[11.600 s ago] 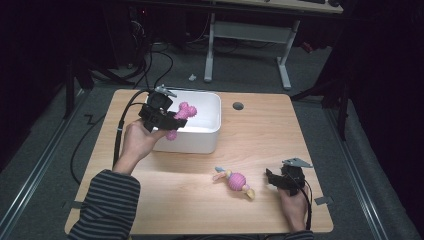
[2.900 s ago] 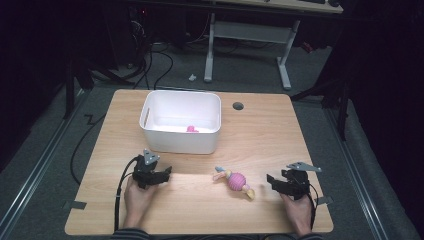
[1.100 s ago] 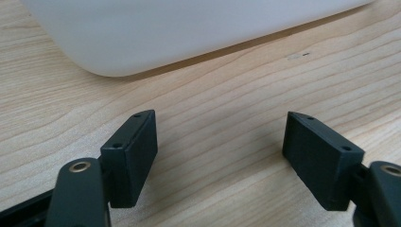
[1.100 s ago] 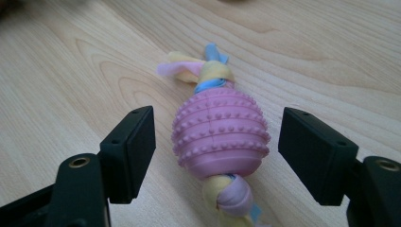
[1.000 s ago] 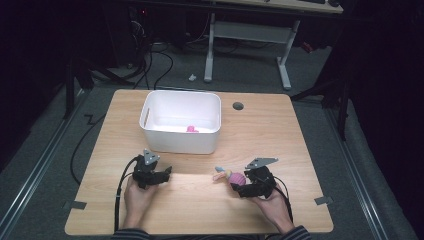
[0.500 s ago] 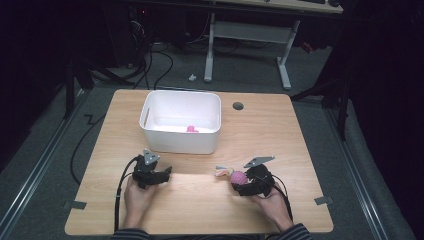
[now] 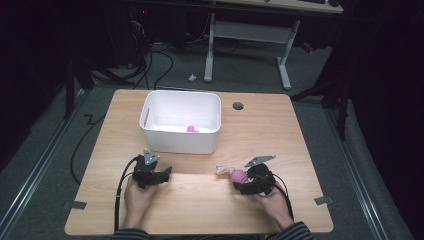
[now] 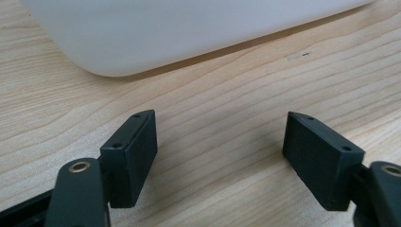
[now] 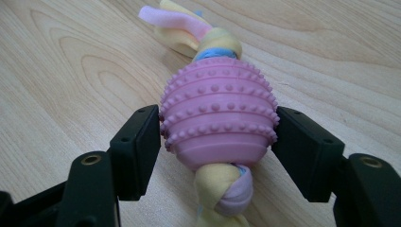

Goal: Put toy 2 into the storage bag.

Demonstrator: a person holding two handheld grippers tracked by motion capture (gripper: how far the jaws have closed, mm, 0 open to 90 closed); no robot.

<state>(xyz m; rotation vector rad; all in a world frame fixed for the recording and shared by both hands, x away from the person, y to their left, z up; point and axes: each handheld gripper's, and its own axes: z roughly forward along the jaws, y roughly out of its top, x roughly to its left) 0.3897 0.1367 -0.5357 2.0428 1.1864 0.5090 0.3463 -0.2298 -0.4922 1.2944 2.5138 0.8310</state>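
Near the front right of the wooden table [image 7: 300, 130], the right gripper [image 7: 242, 184] has its jaws pressed against both sides of the pink studded ball [image 9: 218, 118] of a rope toy, which lies on the wood. From the high view the toy [image 7: 235, 175] is a small pink spot with a pale end pointing left; the right gripper view shows much more: rows of studs, a knotted yellow, pink and blue cloth rope running through the ball, and both jaw pads touching its flanks.

Over on the near left, the left gripper [image 7: 159, 176] rests low on the table with its jaws spread wide and nothing between them. Just beyond it stands the white tub [image 7: 180, 140], whose rounded wall [image 8: 142, 33] looms close in the left gripper view. Inside the tub, seen from above, sits a small pink thing [image 7: 191, 129]. A dark round hole [image 7: 238, 106] lies in the tabletop to the right of the tub. Bare wood separates the two grippers.
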